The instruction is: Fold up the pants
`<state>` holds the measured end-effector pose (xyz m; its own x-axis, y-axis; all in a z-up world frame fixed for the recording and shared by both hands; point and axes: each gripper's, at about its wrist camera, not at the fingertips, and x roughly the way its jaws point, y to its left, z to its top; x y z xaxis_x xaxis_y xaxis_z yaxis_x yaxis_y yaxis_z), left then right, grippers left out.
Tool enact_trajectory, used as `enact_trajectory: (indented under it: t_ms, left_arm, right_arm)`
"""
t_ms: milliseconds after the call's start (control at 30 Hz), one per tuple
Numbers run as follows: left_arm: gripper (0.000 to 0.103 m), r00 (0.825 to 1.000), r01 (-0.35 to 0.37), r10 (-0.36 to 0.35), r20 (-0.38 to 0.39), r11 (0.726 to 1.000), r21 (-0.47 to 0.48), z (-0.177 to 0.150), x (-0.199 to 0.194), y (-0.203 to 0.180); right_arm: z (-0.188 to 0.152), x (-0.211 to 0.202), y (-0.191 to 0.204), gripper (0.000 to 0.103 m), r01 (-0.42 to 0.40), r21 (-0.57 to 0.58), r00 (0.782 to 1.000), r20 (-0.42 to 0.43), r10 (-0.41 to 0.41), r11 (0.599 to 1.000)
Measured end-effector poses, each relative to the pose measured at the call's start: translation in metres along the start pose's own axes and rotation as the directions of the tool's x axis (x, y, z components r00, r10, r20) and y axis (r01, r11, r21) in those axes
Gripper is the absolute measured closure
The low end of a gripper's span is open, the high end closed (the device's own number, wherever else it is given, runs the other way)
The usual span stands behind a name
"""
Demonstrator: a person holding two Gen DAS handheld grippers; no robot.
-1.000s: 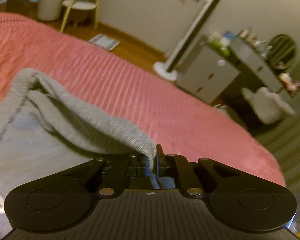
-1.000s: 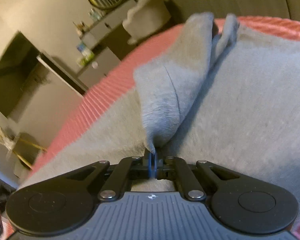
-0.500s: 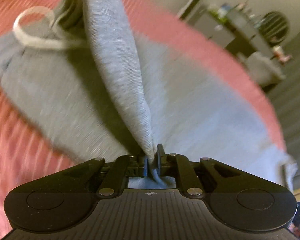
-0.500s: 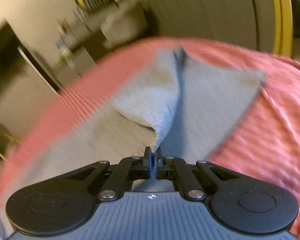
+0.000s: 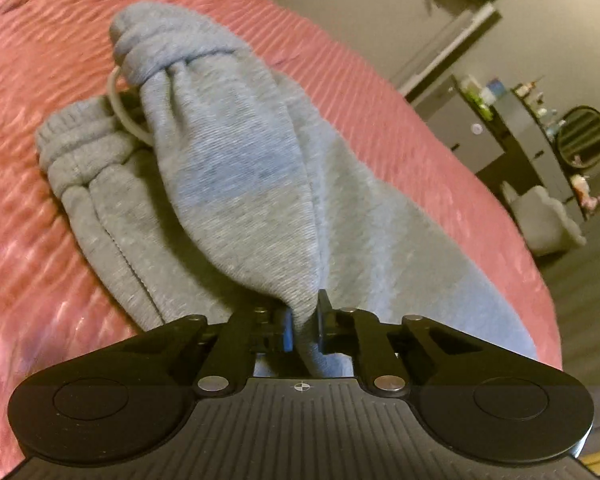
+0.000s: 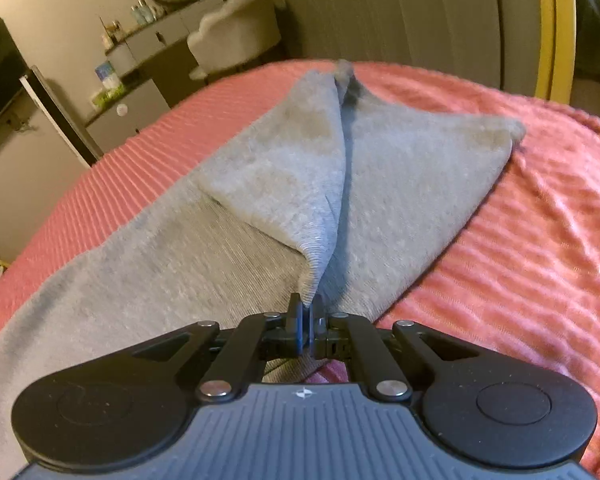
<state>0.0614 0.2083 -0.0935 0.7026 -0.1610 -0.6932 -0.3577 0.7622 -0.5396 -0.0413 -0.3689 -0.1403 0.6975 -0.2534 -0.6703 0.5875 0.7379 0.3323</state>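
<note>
The grey pants lie on a bed covered by a ribbed pink bedspread, and both tools are carrying one layer of them over the rest. The left gripper has its jaws pinching a raised fold of cloth near the gathered waistband, where a pale drawstring loop shows beneath the lifted part. The right gripper has its jaws pressed together on the ribbed edge of another lifted fold, which rises like a tent over the flat grey cloth under it. Judging by this, the step in hand is a fold in mid-carry: 1 half is up, not yet laid down. The next move calls for bringing both pinched edges across at an even pace, lowering them until they meet the far edge of the lower layer, then spreading the jaws only once the cloth rests flat, so no ridge is trapped.
</note>
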Motion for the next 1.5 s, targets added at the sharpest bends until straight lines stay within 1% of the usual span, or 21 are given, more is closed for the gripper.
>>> enact_trajectory:
  t_ms: [167, 267, 333, 433, 533, 600, 633, 667, 700, 800, 867, 900, 967, 1033, 1067, 1167, 1233, 1267, 1333, 1433, 1500]
  left_arm:
    - [0.092, 0.997, 0.059, -0.06, 0.041, 0.998, 0.029, -0.01, -0.042, 0.003]
    - [0.092, 1.0, 0.01, -0.011, 0.017, 0.998, 0.06, -0.023, -0.044, 0.01]
    - [0.091, 0.999, -0.042, 0.044, -0.026, 0.998, 0.054, -0.026, -0.024, 0.009]
    - [0.084, 0.997, -0.072, 0.072, -0.037, 0.997, 0.003, -0.032, -0.018, 0.018]
    - [0.066, 0.989, -0.149, 0.149, 0.017, 0.989, 0.01, -0.031, -0.029, 0.007]
    - [0.049, 0.971, -0.222, 0.218, 0.093, 0.974, 0.032, -0.031, -0.039, -0.007]
    - [0.046, 0.964, -0.24, 0.233, 0.127, 0.97, 0.042, -0.032, -0.044, -0.013]
    - [0.041, 0.956, -0.249, 0.235, 0.172, 0.966, 0.062, -0.033, -0.052, -0.021]
    - [0.032, 0.953, -0.247, 0.227, 0.203, 0.966, 0.08, -0.034, -0.056, -0.026]
    - [0.025, 0.953, -0.225, 0.192, 0.232, 0.966, 0.125, -0.034, -0.06, -0.037]
    - [0.025, 0.965, -0.198, 0.166, 0.203, 0.969, 0.15, -0.036, -0.051, -0.045]
    - [0.025, 0.968, -0.196, 0.166, 0.186, 0.968, 0.157, -0.038, -0.047, -0.048]
    - [0.025, 0.972, -0.196, 0.169, 0.164, 0.967, 0.164, -0.043, -0.039, -0.051]
    - [0.025, 0.975, -0.195, 0.173, 0.138, 0.966, 0.168, -0.048, -0.032, -0.055]
    - [0.025, 0.976, -0.196, 0.176, 0.128, 0.966, 0.169, -0.052, -0.028, -0.057]
    - [0.025, 0.977, -0.196, 0.175, 0.125, 0.963, 0.185, -0.055, -0.025, -0.059]
    - [0.025, 0.977, -0.196, 0.173, 0.128, 0.96, 0.199, -0.057, -0.026, -0.061]
    - [0.025, 0.976, -0.197, 0.174, 0.128, 0.96, 0.199, -0.058, -0.025, -0.061]
    - [0.025, 0.978, -0.193, 0.174, 0.112, 0.962, 0.195, -0.059, -0.022, -0.062]
    - [0.024, 0.984, -0.175, 0.161, 0.079, 0.962, 0.208, -0.062, -0.018, -0.066]
    - [0.023, 0.983, -0.181, 0.166, 0.082, 0.953, 0.241, -0.065, -0.018, -0.07]
  right_arm:
    - [0.007, -0.038, 0.0, 0.102, 0.02, -0.005, 0.993, 0.119, -0.019, 1.0]
    - [0.006, -0.045, -0.01, 0.103, 0.104, -0.006, 0.983, 0.154, -0.102, 0.995]
    - [0.004, -0.036, -0.022, 0.103, 0.136, 0.0, 0.986, 0.096, -0.135, 0.991]
    - [0.002, -0.032, -0.022, 0.102, 0.115, -0.05, 0.992, 0.063, -0.111, 0.992]
    - [0.004, -0.035, 0.001, 0.095, 0.158, -0.216, 0.981, 0.146, -0.128, 0.963]
    - [0.007, -0.032, 0.022, 0.076, 0.175, -0.333, 0.971, 0.214, -0.107, 0.926]
    - [0.007, -0.028, 0.032, 0.053, 0.182, -0.385, 0.966, 0.241, -0.092, 0.905]
    - [0.005, -0.024, 0.04, 0.035, 0.189, -0.439, 0.962, 0.262, -0.076, 0.878]
    - [0.004, -0.017, 0.049, 0.035, 0.203, -0.497, 0.958, 0.281, -0.065, 0.844]
    - [0.0, 0.016, 0.077, 0.035, 0.274, -0.671, 0.951, 0.296, -0.09, 0.689]
    - [0.002, 0.038, 0.086, 0.035, 0.31, -0.715, 0.947, 0.286, -0.142, 0.626]
    - [0.005, 0.053, 0.087, 0.035, 0.295, -0.736, 0.956, 0.231, -0.183, 0.61]
    - [0.01, 0.069, 0.081, 0.038, 0.26, -0.72, 0.964, 0.157, -0.214, 0.643]
    - [0.019, 0.071, 0.076, 0.082, 0.233, -0.677, 0.971, 0.129, -0.2, 0.698]
    - [0.025, 0.071, 0.073, 0.097, 0.248, -0.649, 0.967, 0.127, -0.219, 0.719]
    - [0.043, 0.053, 0.053, 0.098, 0.253, -0.522, 0.967, 0.155, -0.202, 0.814]
    - [0.05, 0.024, 0.03, 0.099, 0.314, -0.405, 0.94, 0.259, -0.221, 0.859]
    - [0.053, 0.012, 0.012, 0.099, 0.299, -0.331, 0.94, 0.263, -0.217, 0.895]
    - [0.054, 0.006, -0.025, 0.099, 0.232, -0.183, 0.961, 0.198, -0.195, 0.955]
    - [0.038, 0.021, -0.057, 0.099, 0.236, -0.113, 0.968, 0.117, -0.223, 0.965]
    - [0.031, 0.026, -0.06, 0.098, 0.23, -0.133, 0.968, 0.135, -0.212, 0.964]
